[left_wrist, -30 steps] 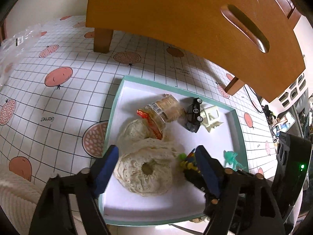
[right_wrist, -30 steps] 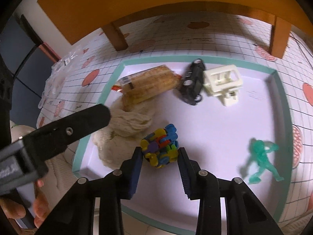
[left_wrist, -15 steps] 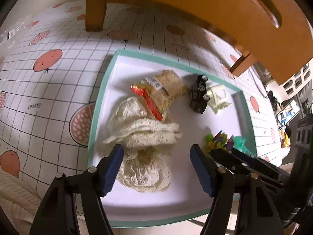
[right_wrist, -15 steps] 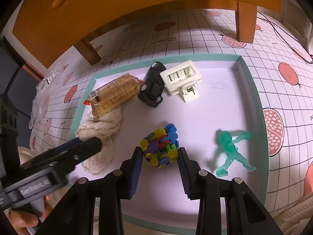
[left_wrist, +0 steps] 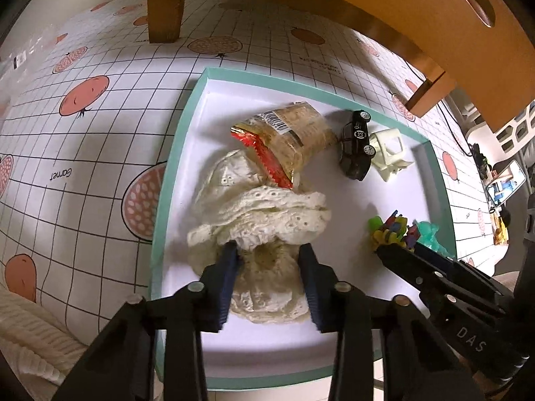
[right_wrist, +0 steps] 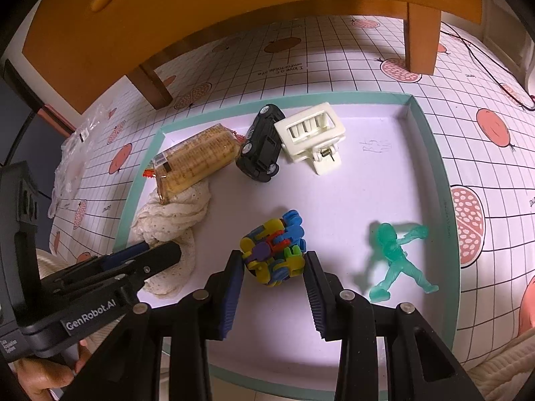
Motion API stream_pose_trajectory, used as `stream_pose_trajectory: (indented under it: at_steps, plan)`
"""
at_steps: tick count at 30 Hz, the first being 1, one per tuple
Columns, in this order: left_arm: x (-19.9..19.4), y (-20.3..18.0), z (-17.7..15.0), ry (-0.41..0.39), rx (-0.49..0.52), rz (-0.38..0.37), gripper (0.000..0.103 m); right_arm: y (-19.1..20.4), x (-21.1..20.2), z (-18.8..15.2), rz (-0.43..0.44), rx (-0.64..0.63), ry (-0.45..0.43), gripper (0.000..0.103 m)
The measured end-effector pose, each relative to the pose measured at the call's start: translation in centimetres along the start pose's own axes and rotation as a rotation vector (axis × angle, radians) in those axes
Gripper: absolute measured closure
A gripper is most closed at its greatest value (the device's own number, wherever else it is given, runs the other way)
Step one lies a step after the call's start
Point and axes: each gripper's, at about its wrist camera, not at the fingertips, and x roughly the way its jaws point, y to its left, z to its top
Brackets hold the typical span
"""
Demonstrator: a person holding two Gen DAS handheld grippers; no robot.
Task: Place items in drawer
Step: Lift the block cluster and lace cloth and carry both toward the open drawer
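Note:
A shallow white drawer with a teal rim lies on a patterned mat. In it are a cream lace cloth, a cracker pack, a black toy car, a white clip and a green figure. My left gripper is shut on the near part of the cloth, which bulges between its blue pads. My right gripper is shut on a multicoloured block toy over the drawer's middle. The right gripper also shows at the right of the left wrist view.
A wooden stool overhangs the far side, with a leg on the mat beyond the drawer. A clear plastic bag lies on the mat at the left. A person's hand holds the left gripper's handle.
The left gripper's fingers have closed in from wide open onto the lace cloth. The right gripper has kept hold of the block toy and shifted slightly over the drawer.

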Motion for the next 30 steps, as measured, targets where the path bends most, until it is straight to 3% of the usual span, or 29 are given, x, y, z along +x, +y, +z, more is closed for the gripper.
stream_pose_trajectory:
  at_steps: [3,5,13,23,30]
  plan:
    - [0.1,0.1,0.0,0.011,-0.002,-0.031,0.083,0.3,0.3,-0.2,-0.002,-0.006,0.008,0.064]
    - [0.2,0.0,0.0,0.02,0.0,-0.052,0.086,0.4,0.3,-0.2,-0.008,-0.016,0.007,0.064]
    - [-0.2,-0.8,-0.1,0.01,0.036,-0.083,0.088,0.4,0.1,-0.2,-0.016,-0.021,0.003,0.064]
    - [-4.6,-1.3,-0.7,-0.117,0.071,-0.197,0.089,0.6,-2.9,-0.5,0.004,-0.001,-0.074,0.064]
    - [-8.7,-2.1,-0.5,-0.239,0.107,-0.222,0.089,0.4,-6.0,-0.3,0.01,0.016,-0.151,0.064]
